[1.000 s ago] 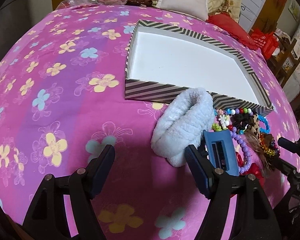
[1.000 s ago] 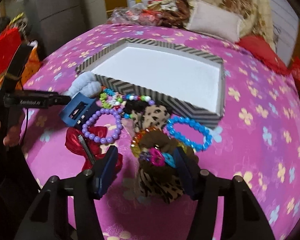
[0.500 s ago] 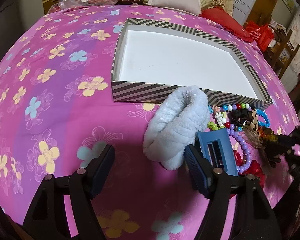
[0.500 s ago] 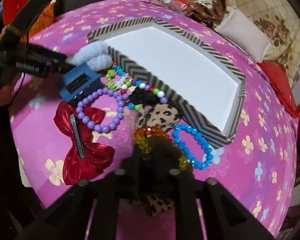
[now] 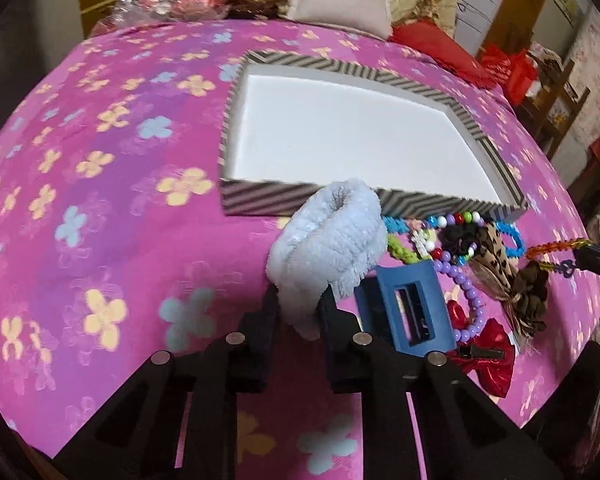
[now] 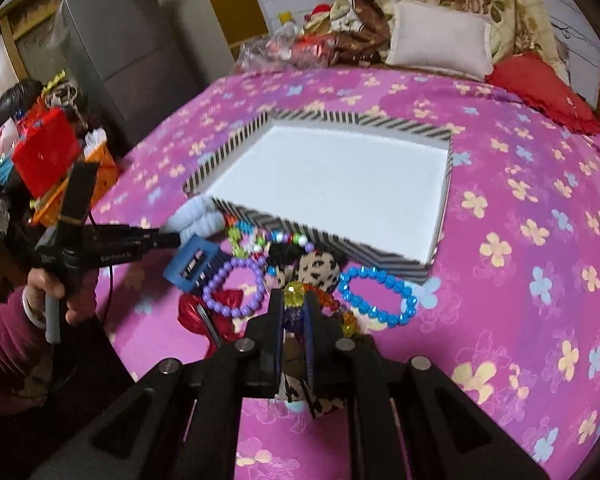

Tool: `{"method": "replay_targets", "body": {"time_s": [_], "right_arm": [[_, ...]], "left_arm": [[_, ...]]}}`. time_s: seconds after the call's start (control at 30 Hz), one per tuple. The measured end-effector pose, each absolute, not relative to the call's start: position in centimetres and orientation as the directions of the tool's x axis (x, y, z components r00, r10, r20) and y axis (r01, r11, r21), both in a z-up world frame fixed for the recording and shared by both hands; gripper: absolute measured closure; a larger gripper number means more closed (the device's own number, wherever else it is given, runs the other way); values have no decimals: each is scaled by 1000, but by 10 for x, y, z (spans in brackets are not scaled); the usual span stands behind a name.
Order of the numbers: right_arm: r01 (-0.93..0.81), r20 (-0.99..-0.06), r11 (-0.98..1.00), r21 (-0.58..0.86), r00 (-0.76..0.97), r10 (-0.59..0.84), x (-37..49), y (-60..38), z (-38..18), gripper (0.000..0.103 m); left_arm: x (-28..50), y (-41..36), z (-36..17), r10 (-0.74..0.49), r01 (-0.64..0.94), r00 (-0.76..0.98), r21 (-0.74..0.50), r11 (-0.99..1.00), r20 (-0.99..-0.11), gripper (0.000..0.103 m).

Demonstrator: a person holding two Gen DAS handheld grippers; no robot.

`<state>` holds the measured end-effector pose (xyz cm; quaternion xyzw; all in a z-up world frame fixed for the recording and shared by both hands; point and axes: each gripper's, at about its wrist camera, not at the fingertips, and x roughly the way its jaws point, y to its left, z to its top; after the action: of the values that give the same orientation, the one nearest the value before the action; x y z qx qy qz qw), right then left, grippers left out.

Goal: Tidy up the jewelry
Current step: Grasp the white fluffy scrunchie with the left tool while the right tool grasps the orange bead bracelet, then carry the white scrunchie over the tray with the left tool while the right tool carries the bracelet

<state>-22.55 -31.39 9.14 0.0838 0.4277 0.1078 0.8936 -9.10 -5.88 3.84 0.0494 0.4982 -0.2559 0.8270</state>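
Nearby, blue hair clip (image 5: 410, 312) beside scrunchie (image 5: 332, 244).

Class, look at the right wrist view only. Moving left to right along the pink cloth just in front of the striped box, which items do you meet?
Blue rectangular plastic hair clip → purple round-bead bracelet → leopard-print fabric hair tie → bright blue faceted-bead bracelet.

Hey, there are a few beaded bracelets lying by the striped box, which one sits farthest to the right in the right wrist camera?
The bright blue beaded bracelet. It lies flat at the striped box's near corner, right of the purple beaded bracelet.
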Motion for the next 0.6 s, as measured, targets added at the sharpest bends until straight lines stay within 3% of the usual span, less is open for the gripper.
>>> {"method": "replay_targets", "body": {"time_s": [0.6], "right_arm": [[-102, -666, 962, 255, 702, 251, -202, -313, 128, 94]], "left_arm": [[-82, -41, 80, -364, 425, 465, -158, 891, -807, 97]]}}
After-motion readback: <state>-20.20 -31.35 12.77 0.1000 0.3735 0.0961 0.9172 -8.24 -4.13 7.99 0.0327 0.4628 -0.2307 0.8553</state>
